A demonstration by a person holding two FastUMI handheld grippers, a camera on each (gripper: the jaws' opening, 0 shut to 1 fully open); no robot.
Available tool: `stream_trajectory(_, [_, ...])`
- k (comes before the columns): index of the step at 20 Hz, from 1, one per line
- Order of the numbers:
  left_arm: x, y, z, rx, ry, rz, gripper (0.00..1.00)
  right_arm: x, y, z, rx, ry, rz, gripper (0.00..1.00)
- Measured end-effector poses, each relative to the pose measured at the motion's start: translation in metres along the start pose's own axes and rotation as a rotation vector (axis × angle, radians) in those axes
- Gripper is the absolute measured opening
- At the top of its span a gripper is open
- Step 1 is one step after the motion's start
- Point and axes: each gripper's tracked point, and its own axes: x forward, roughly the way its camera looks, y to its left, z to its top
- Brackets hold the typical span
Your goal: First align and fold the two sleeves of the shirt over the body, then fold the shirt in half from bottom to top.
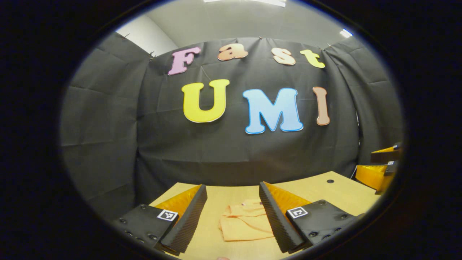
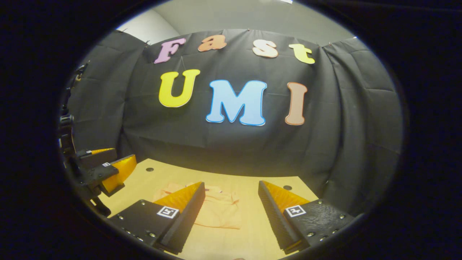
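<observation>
table [image 2: 249, 231] bare around shirt [image 2: 220, 211] | far edge: booth wall [image 2: 234, 144] blocks | left gripper [image 2: 115, 173] near table's left side | right gripper [image 2: 231, 206] wide open, above shirt

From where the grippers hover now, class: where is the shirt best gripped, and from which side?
Probably the shirt's near edge, approached from above on the camera side: it lies flat in a compact pile on the table, so only an edge gives open jaws purchase. The sleeves cannot be told apart.
</observation>
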Motion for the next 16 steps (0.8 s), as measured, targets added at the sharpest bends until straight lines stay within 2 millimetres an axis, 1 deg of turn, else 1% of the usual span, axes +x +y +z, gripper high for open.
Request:
stream_trajectory(1, [-0.002, 0.001, 0.000, -0.002, -0.002, -0.003, 0.97, -0.004, 0.000, 0.000, 0.000, 0.004, -0.010, 0.92])
stream_trajectory(4, [-0.008, 0.004, -0.001, 0.001, 0.001, -0.018, 0.94, -0.014, -0.001, 0.000, 0.004, 0.002, -0.036, 0.91])
stream_trajectory(5, [-0.009, 0.006, 0.000, 0.003, -0.003, -0.026, 0.95, -0.017, -0.003, 0.002, 0.004, -0.003, -0.048, 0.92])
stream_trajectory(6, [-0.011, 0.006, 0.002, 0.008, -0.007, -0.035, 0.96, -0.020, -0.005, 0.004, 0.002, -0.009, -0.063, 0.91])
stream_trajectory(7, [-0.012, 0.006, 0.004, 0.015, -0.010, -0.041, 0.97, -0.023, -0.007, 0.005, 0.000, -0.013, -0.079, 0.92])
stream_trajectory(8, [-0.015, 0.008, 0.009, 0.022, -0.017, -0.046, 0.94, -0.026, -0.007, 0.007, 0.004, -0.021, -0.087, 0.91])
stream_trajectory(11, [-0.022, 0.005, 0.021, 0.040, -0.043, -0.059, 0.97, -0.032, -0.009, 0.017, 0.024, -0.053, -0.097, 0.91])
stream_trajectory(12, [-0.024, 0.003, 0.023, 0.043, -0.047, -0.065, 0.92, -0.032, -0.009, 0.019, 0.029, -0.060, -0.097, 0.91])
stream_trajectory(13, [-0.026, 0.000, 0.022, 0.039, -0.048, -0.071, 0.92, -0.033, -0.010, 0.020, 0.032, -0.062, -0.092, 0.91])
stream_trajectory(14, [-0.027, -0.002, 0.022, 0.033, -0.045, -0.072, 0.97, -0.034, -0.011, 0.021, 0.030, -0.066, -0.091, 0.92])
stream_trajectory(16, [-0.028, -0.003, 0.022, 0.022, -0.042, -0.065, 0.97, -0.035, -0.019, 0.023, 0.018, -0.074, -0.095, 0.91])
